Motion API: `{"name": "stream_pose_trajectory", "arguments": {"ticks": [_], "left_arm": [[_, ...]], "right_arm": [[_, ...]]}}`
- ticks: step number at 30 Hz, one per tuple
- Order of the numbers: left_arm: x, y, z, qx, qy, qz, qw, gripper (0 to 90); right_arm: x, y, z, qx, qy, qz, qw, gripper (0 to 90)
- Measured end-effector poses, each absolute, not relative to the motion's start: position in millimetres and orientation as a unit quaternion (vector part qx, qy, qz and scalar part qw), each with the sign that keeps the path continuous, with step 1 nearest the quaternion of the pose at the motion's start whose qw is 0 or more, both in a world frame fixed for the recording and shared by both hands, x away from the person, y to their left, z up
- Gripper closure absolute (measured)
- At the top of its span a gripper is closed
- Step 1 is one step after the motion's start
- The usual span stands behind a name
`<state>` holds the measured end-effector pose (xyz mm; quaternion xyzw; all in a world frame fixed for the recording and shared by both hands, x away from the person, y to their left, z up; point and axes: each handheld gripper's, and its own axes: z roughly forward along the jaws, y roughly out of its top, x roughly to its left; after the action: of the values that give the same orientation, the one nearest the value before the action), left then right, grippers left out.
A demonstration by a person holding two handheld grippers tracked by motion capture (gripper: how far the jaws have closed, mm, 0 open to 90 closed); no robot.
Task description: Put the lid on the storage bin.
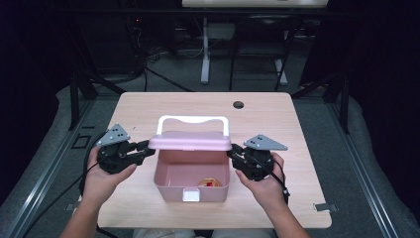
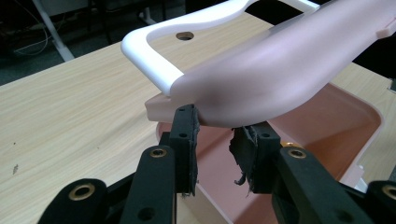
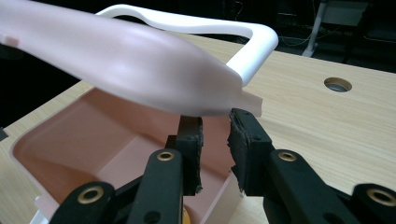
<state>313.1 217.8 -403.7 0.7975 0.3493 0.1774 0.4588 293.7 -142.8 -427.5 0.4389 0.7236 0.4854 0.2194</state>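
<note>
My left gripper (image 1: 144, 147) and right gripper (image 1: 233, 150), jaws half-open and gripping nothing, prop the pink lid (image 1: 190, 141) over its box (image 1: 163, 184) near the desk's (image 1: 148, 106) front edge; lifting evenly should prevent slipping.

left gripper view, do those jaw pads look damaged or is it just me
Not just you. On the left gripper, the black pads are torn: the edges are ragged and a shred hangs loose below one. The right gripper shows similar fraying. The pink lid and pink box look intact.
</note>
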Motion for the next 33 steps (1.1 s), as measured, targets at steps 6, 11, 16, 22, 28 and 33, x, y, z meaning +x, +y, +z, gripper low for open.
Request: {"name": "stream_pose_trajectory", "arguments": {"ticks": [6, 11, 16, 22, 28, 33], "left_arm": [[319, 219, -400, 0.801, 0.353, 0.164, 0.456, 69.4], [318, 220, -400, 0.805, 0.351, 0.161, 0.451, 69.8], [314, 218, -400, 0.809, 0.349, 0.165, 0.443, 69.7], [310, 219, -398, 0.809, 0.347, 0.165, 0.445, 69.7], [305, 221, -398, 0.808, 0.343, 0.163, 0.45, 69.7], [301, 222, -399, 0.809, 0.34, 0.162, 0.452, 69.5]], "right_arm": [[294, -145, -418, 0.435, 0.727, 0.488, 0.211, 73.7], [291, -145, -413, 0.432, 0.726, 0.492, 0.21, 73.7], [286, -145, -411, 0.427, 0.731, 0.488, 0.212, 73.6], [281, -146, -409, 0.423, 0.734, 0.488, 0.213, 73.6], [278, -146, -409, 0.421, 0.735, 0.488, 0.212, 73.3], [274, -145, -410, 0.416, 0.738, 0.485, 0.217, 72.6]]}}
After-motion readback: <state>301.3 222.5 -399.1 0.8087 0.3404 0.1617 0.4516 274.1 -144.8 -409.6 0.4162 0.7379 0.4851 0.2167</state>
